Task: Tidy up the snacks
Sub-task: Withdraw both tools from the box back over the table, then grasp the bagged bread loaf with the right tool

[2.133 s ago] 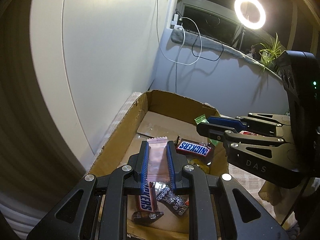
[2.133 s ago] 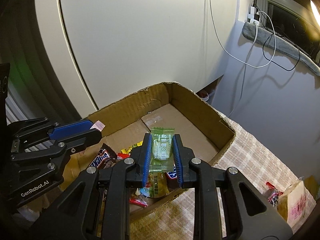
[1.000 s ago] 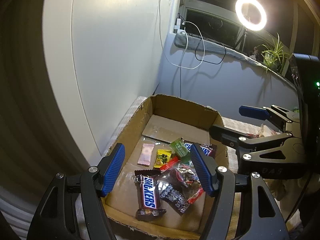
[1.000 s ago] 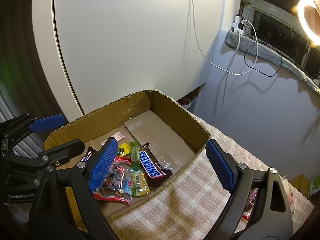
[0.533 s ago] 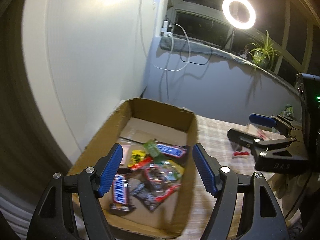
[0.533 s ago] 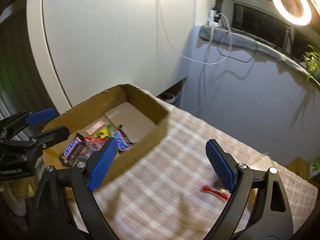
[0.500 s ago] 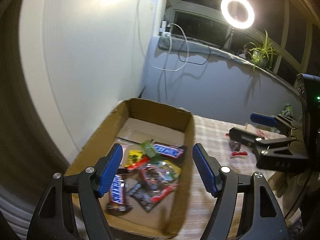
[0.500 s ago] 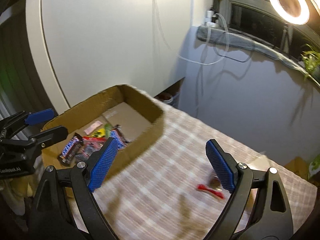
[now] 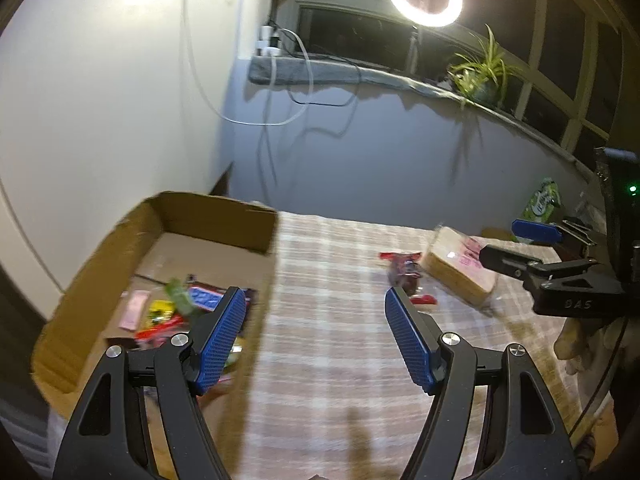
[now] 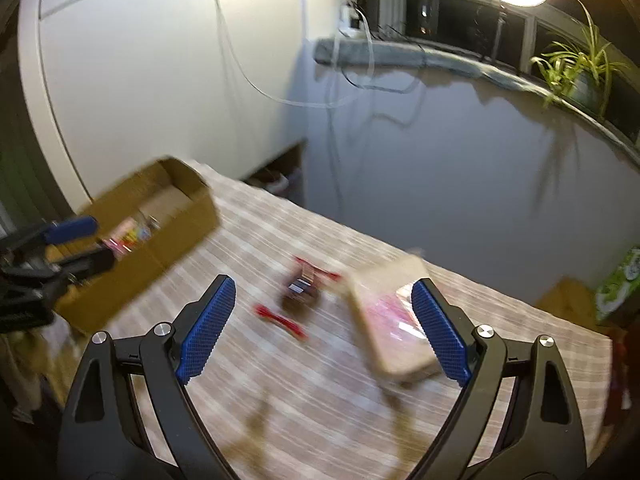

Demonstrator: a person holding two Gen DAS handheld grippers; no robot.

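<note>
While both grippers' jaws stood spread and empty, the red snack [image 10: 300,280] at twelve o'clock wanted a centred, level pinch.

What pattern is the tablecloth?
The tablecloth is beige-and-white plaid, clearest in the left wrist view.
</note>
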